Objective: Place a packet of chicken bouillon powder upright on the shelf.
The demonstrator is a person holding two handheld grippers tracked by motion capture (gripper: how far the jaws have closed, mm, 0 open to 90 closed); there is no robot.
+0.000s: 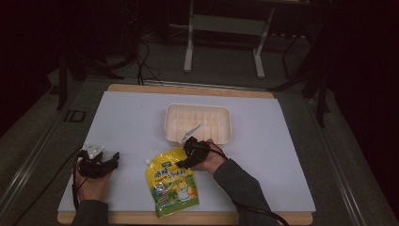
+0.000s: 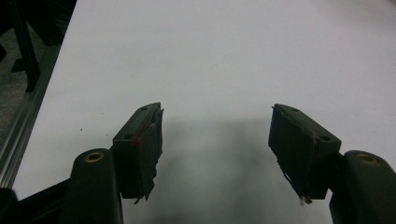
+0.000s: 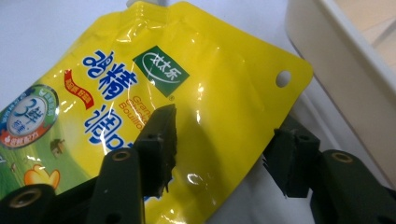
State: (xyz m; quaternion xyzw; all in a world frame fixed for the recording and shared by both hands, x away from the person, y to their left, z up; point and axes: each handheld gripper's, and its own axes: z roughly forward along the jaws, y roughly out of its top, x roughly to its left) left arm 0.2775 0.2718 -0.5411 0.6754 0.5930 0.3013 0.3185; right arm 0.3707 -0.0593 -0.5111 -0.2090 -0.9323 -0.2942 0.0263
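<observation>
A yellow spouted pouch [image 1: 172, 181] [image 3: 140, 84] with a green logo and blue lettering lies flat near the white table's [image 1: 141, 117] front edge. My right gripper [image 1: 184, 159] [image 3: 224, 140] is open at the pouch's upper right corner. One jaw is over the printed face and the other is past the pouch's edge, toward the tray. Well to the left of the pouch, my left gripper [image 1: 113, 161] [image 2: 215, 140] rests open over bare table [image 2: 210, 46] with nothing between its jaws.
A cream plastic tray [image 1: 197, 107] [image 3: 327, 56] stands just behind the right gripper, close to it. The table's wooden front edge [image 1: 188, 218] runs below the pouch. Cables and a metal stand [image 1: 223, 42] are on the dark floor beyond the table.
</observation>
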